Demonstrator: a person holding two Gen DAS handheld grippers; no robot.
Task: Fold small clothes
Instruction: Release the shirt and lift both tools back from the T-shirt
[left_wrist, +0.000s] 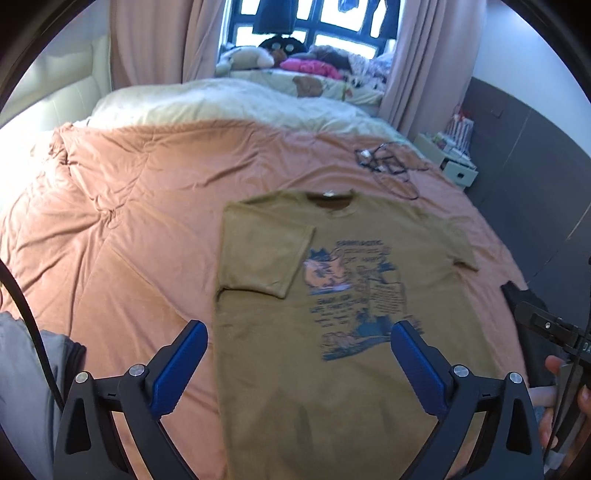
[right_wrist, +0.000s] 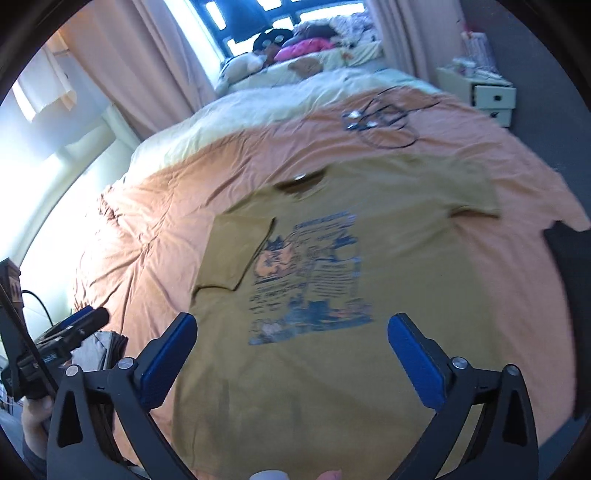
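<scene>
Olive cotton T-shirt with blue print (left_wrist: 354, 295) laid flat on the orange quilted bedspread (left_wrist: 122, 221).
One sleeve is folded inward; left gripper (left_wrist: 299, 354) and right gripper (right_wrist: 291, 350) are held above, jaws spread, nothing pinched.

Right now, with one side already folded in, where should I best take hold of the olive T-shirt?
Probably grip the unfolded right sleeve, coming from the shirt's right edge. The olive T-shirt lies flat, and that sleeve sticks out free on the orange duvet.
</scene>
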